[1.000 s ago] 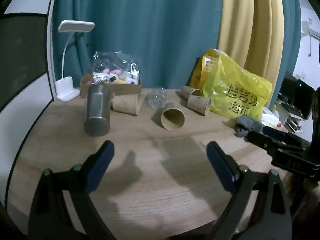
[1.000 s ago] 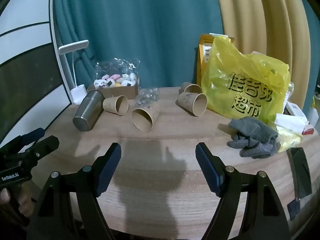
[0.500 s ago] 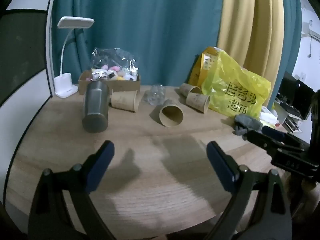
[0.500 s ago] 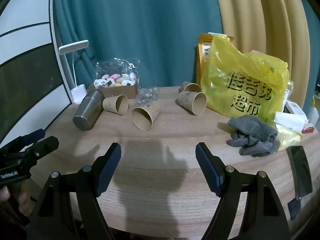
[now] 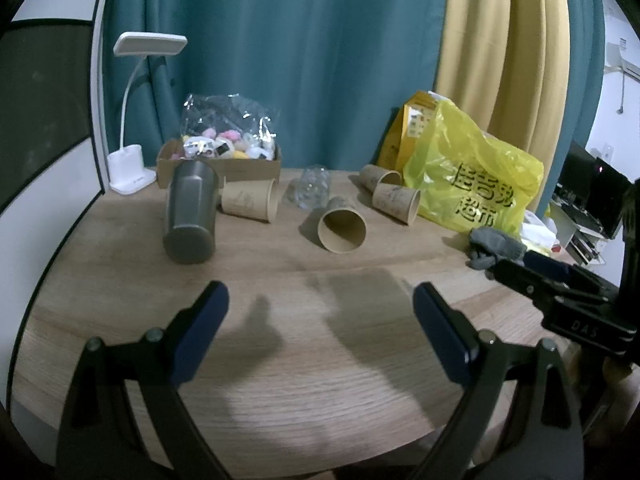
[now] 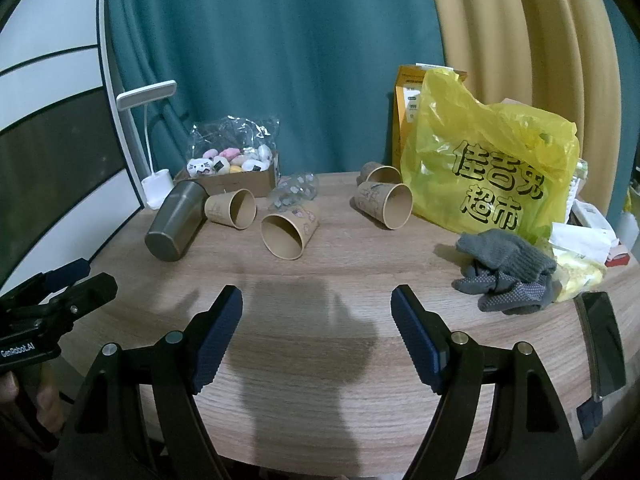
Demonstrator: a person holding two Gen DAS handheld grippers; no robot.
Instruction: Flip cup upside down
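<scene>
The left gripper [image 5: 320, 330] and the right gripper [image 6: 316, 334] both hung over the wooden table [image 6: 320, 360] with their fingers spread wide, grasping nothing. Farther ahead of the fingers, a paper cup [image 6: 289, 230] lay on its side, mouth facing them. Off to the left lay a metal tumbler [image 5: 190, 212]. Far right sat a yellow bag [image 6: 488, 176].
</scene>
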